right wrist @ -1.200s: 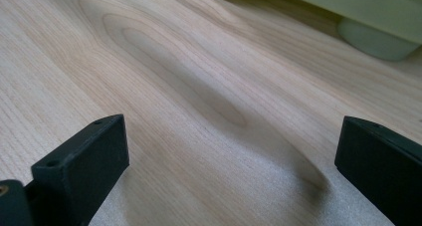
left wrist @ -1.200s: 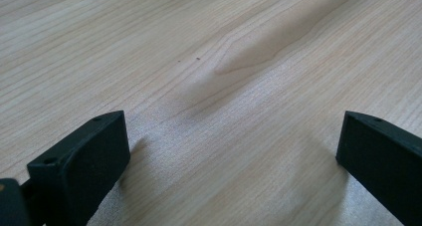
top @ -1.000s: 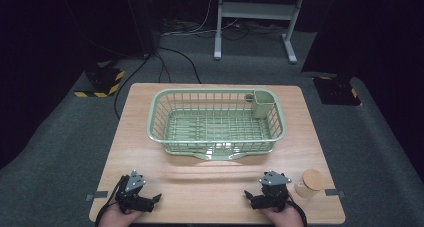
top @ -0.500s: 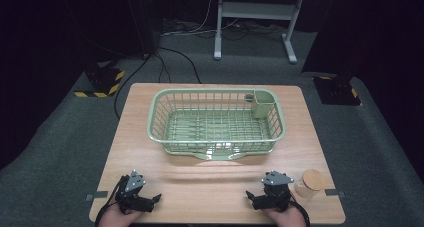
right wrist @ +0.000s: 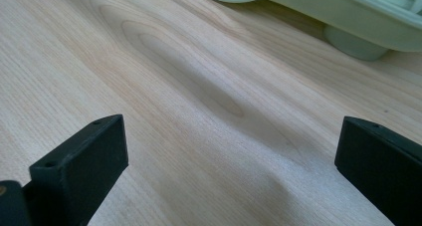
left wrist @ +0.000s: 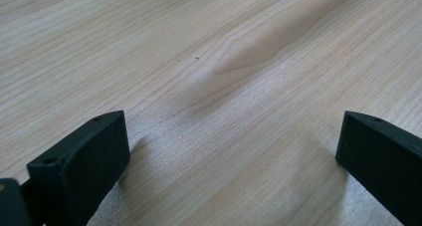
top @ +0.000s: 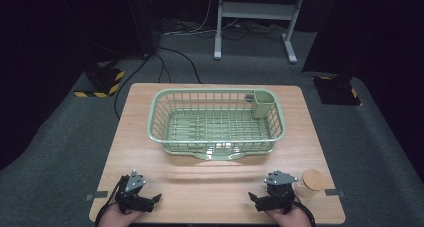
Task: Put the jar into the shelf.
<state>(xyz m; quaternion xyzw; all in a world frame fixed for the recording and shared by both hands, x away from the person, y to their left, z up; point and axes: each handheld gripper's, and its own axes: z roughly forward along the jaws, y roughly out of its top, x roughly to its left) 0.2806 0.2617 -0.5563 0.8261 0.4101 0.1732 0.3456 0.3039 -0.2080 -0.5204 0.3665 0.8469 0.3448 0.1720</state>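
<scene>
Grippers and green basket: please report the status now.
Left gripper and right gripper open, empty, low at near table edge. Green dish basket empty, mid-table. Cork-lidded jar beside right gripper. Nothing between grippers and basket.

I count one green dish basket [top: 216, 123] with one cup compartment [top: 262, 104], one round wooden lid [top: 312, 179], and my two grippers: left gripper [top: 150, 202], right gripper [top: 257, 201], on one table [top: 305, 122].
</scene>
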